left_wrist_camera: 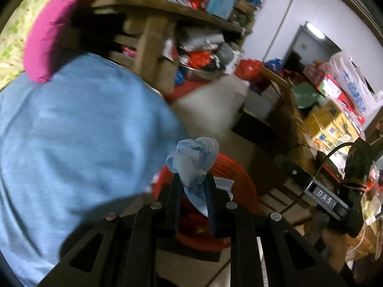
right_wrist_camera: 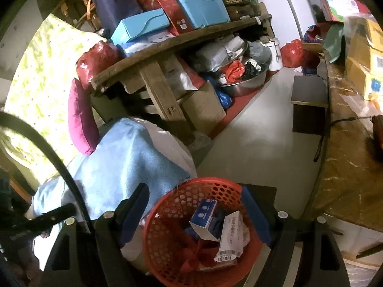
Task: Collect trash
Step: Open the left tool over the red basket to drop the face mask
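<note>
While the left tongs [left_wrist_camera: 192, 186] pinch a crumpled blue mask [left_wrist_camera: 195, 165] between their pads, the right tongs [right_wrist_camera: 195, 215] stand spread with nothing between them. Seen from the left wrist, the mask bunches above the fingertips, and a flap of it hangs down between the two fingers. Behind it, at about 5 o'clock from the mask, sits the red basket [left_wrist_camera: 229, 179], partly hidden by the tongs. The right tool [left_wrist_camera: 335, 196] shows at 3 o'clock in that view, held by a hand [left_wrist_camera: 335, 246] near the table [left_wrist_camera: 287, 110].

From the right wrist the basket [right_wrist_camera: 167, 215] lies straight below, framed by the two open fingers, one at 9 o'clock of it and one at 3 o'clock. Inside it rest a small blue-and-white box [right_wrist_camera: 203, 217], a white packet with a barcode [right_wrist_camera: 229, 239] at 4 o'clock of the box, and some red scraps beneath them. A blue cloth [right_wrist_camera: 124, 167] drapes over something at 10 o'clock of the basket, touching its rim, and a magenta cushion [right_wrist_camera: 80, 119] sits beyond that. A wooden bench [right_wrist_camera: 167, 45] piled with boxes and bags stands at 12 o'clock, with a steel bowl [right_wrist_camera: 241, 86] on the floor [right_wrist_camera: 251, 143] under it. The table edge curves along at 3 o'clock, carrying yellow cartons [right_wrist_camera: 361, 71].
</note>
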Available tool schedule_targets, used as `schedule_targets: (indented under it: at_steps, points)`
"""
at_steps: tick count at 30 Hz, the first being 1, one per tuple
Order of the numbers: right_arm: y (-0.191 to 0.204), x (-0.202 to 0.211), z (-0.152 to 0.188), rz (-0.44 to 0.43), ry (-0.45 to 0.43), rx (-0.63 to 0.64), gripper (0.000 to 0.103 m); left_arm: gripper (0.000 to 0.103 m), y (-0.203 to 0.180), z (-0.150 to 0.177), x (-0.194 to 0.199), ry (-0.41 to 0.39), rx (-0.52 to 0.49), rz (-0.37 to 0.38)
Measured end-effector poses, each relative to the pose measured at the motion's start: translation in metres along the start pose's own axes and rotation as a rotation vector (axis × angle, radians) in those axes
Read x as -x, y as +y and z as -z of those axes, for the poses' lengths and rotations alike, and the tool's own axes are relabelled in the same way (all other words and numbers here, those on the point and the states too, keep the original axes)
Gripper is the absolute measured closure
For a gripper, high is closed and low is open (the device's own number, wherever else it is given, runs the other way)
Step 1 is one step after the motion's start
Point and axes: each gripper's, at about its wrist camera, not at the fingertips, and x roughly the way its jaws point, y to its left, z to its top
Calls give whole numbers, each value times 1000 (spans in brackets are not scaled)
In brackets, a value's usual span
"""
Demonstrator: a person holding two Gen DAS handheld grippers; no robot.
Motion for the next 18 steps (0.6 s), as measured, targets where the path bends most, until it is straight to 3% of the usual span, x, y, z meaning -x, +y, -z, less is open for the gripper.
schedule_targets:
  at_steps: [2, 7, 9, 10, 11, 15, 18]
  points:
    - [-3, 1, 3, -2, 1, -4, 21, 83, -7, -3, -14, 40, -3, 40]
    - [-10, 0, 5, -16, 0, -28, 21, 82, -15, -7, -34, 90, 2, 57]
    - [-10, 1, 4, -18, -3, -32, 21, 67, -15, -9, -41, 102, 13, 50]
    - [-10, 1, 4, -18, -4, -31, 21, 41, -15, -11, -44, 112, 19, 44]
    - [-10, 2, 5, -19, -5, -30, 21, 25, -13, -12, -45, 116, 30, 36]
    - [-5, 1, 4, -23, 1, -16, 21, 24, 3, -15, -37, 87, 91, 50]
    - [-1, 0, 5, -24, 5, -6, 21, 24, 24, -13, -23, 54, 126, 19]
